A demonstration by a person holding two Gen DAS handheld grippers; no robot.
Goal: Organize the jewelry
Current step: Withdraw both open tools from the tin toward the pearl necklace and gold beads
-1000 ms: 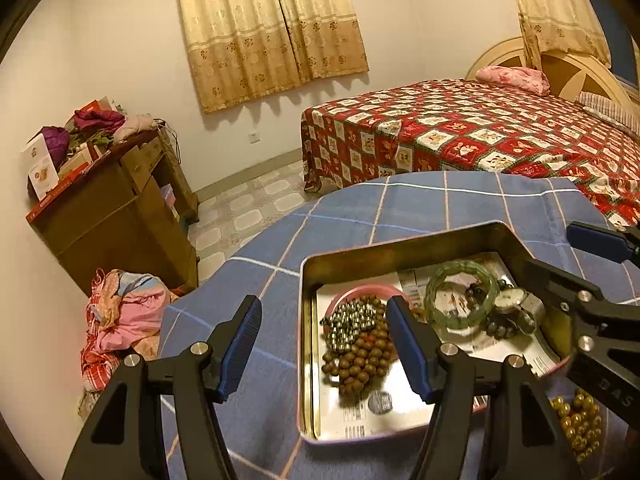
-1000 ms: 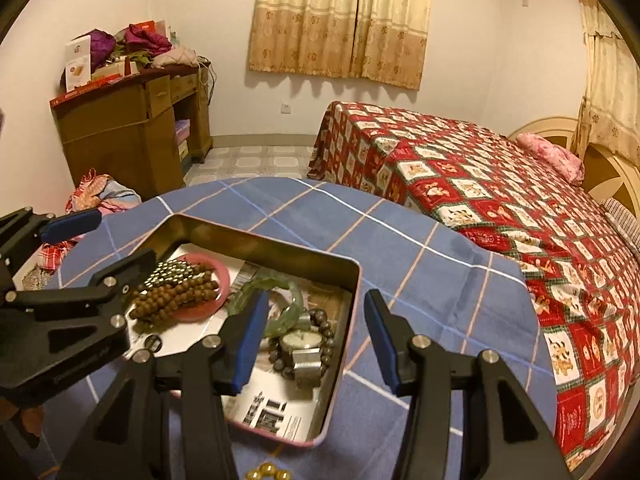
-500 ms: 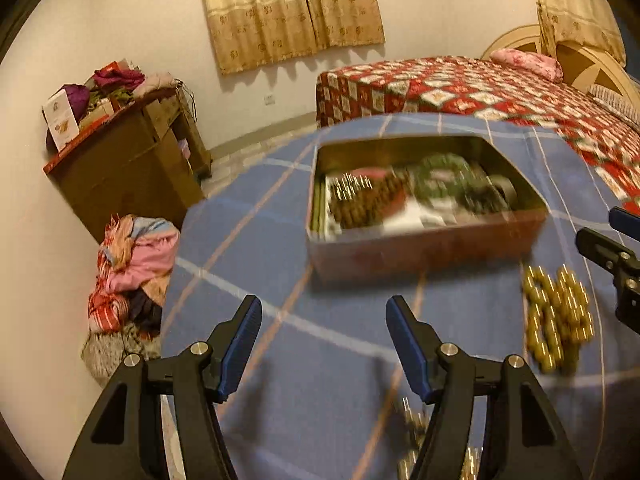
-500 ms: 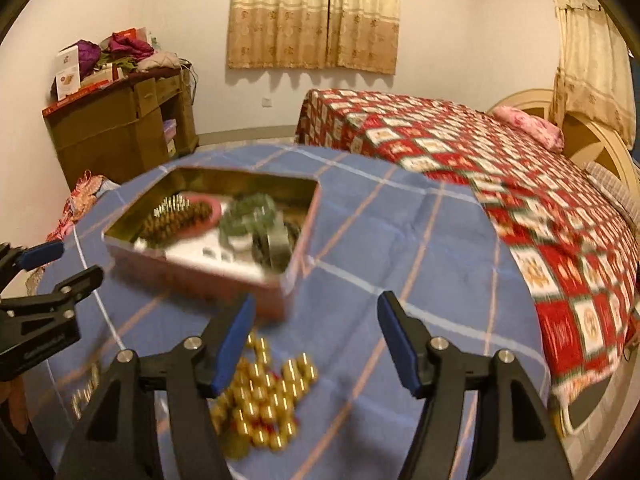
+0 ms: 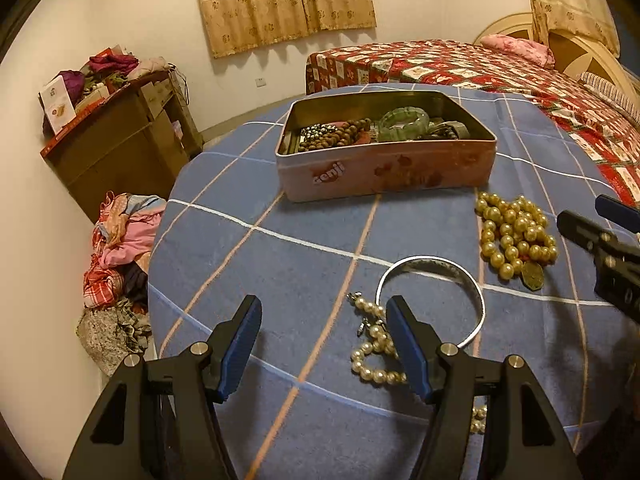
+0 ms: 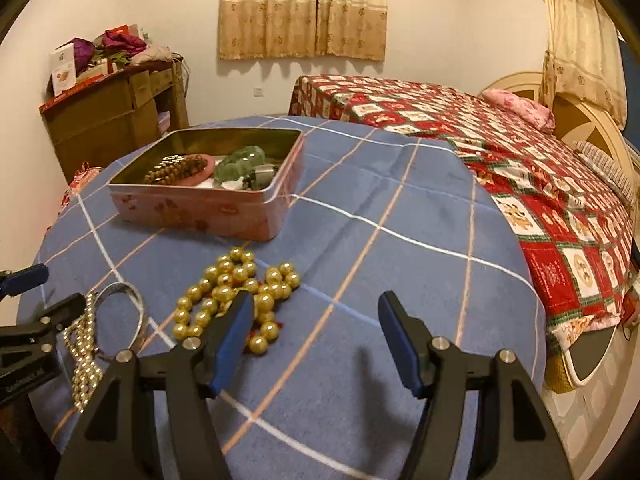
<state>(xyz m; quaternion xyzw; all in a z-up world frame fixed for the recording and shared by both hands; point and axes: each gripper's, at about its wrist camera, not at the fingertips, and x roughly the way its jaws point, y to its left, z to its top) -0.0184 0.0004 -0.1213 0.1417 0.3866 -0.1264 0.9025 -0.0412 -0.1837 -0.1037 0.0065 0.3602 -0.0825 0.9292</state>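
Fingers on both my left gripper (image 5: 323,339) and right gripper (image 6: 316,330) are spread wide, holding nothing, hovering over loose pieces: gold bead necklace (image 6: 236,296), silver bangle (image 5: 434,300), pearl strand (image 5: 374,344), probably bound for the pink tin (image 5: 386,148) behind, already part-filled.

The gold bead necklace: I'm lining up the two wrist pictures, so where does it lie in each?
Left wrist view: gold bead necklace at right of centre, on the blue cloth in front of the tin's right corner.
Right wrist view: gold bead necklace at lower left of centre, partly behind the right gripper's left finger.
Shared landmark: the pink tin, just behind the necklace in both.
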